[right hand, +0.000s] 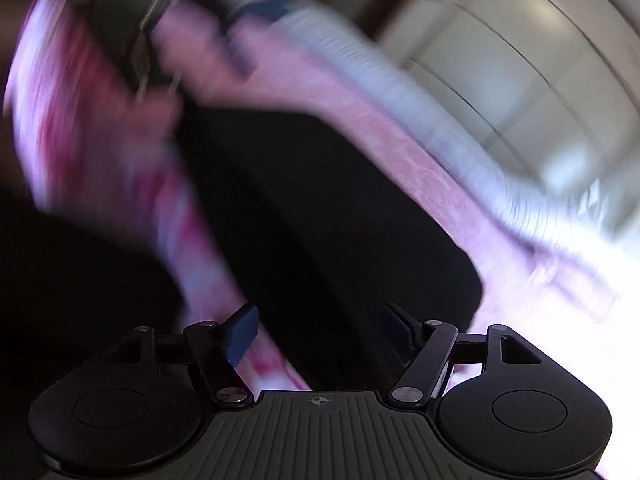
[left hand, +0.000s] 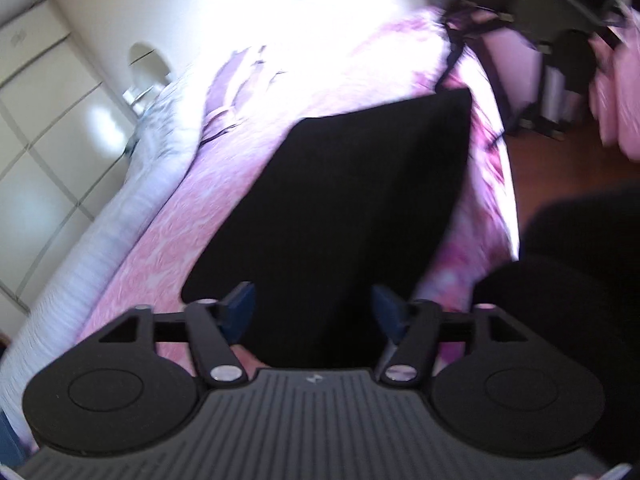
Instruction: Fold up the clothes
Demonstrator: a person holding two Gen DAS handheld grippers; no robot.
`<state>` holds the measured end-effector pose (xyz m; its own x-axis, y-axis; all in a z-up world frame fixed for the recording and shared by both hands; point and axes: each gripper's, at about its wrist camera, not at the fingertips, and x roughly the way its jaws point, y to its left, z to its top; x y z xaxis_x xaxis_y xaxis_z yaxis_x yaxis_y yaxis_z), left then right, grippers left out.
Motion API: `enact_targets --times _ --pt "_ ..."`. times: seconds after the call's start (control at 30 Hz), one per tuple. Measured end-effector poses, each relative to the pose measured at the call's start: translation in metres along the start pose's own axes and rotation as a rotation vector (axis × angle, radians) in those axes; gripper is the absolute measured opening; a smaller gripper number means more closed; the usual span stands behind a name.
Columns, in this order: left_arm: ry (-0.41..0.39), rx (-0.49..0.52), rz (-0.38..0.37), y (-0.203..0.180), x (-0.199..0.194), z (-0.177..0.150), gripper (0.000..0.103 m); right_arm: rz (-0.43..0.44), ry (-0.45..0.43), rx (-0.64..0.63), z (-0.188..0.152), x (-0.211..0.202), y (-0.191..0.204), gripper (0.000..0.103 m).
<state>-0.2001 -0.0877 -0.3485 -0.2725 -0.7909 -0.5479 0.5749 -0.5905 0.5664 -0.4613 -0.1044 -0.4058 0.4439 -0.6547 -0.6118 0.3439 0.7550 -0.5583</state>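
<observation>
A black garment lies flat as a folded, roughly rectangular shape on a pink patterned bedspread. My left gripper hovers over its near edge, open, with nothing between the blue pads. The right wrist view is blurred by motion. There the same black garment spreads across the pink bedspread. My right gripper is open above it and holds nothing. The other gripper shows as a dark shape at the top right of the left wrist view.
A white quilted mattress edge runs along the bed's left side, with white wardrobe doors beyond. Brown wood floor lies to the right of the bed. Dark cloth fills the lower right.
</observation>
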Motion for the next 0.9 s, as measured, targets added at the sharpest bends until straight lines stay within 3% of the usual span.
enact_targets --times 0.17,0.2,0.23,0.27,0.37,0.43,0.53,0.63,0.7,0.77,0.9 --pt "0.003 0.127 -0.003 -0.032 0.018 0.005 0.072 -0.027 0.083 -0.117 -0.006 0.018 0.002 0.068" --pt "0.008 0.146 -0.006 -0.036 0.023 0.006 0.072 -0.032 0.099 -0.141 -0.007 0.022 0.003 0.061" --pt "0.011 0.164 -0.002 -0.039 0.028 0.007 0.072 -0.038 0.116 -0.164 -0.009 0.026 0.003 0.035" --pt "0.014 0.180 0.002 -0.042 0.034 0.008 0.072 -0.043 0.132 -0.188 -0.010 0.029 0.004 0.026" --pt "0.014 0.207 0.034 -0.047 0.046 0.017 0.072 -0.070 0.128 -0.195 -0.007 0.024 -0.004 0.018" --pt "0.021 0.184 0.050 -0.043 0.056 0.022 0.069 -0.090 0.091 -0.168 -0.002 0.013 -0.011 0.017" --pt "0.077 0.165 0.022 -0.035 0.071 0.025 0.042 -0.096 0.067 -0.136 -0.001 0.008 -0.012 0.017" --pt "0.084 0.183 0.007 -0.036 0.071 0.024 0.028 -0.110 0.061 -0.138 -0.010 0.015 0.002 0.019" --pt "0.082 0.157 -0.003 -0.032 0.070 0.026 0.026 -0.131 0.049 -0.146 -0.014 0.020 0.013 0.027" --pt "0.081 0.108 -0.020 -0.023 0.069 0.028 0.025 -0.148 0.016 -0.136 -0.012 0.029 0.018 0.042" --pt "0.083 0.095 -0.039 -0.015 0.067 0.032 0.025 -0.189 -0.033 -0.139 -0.010 0.047 0.027 0.050"
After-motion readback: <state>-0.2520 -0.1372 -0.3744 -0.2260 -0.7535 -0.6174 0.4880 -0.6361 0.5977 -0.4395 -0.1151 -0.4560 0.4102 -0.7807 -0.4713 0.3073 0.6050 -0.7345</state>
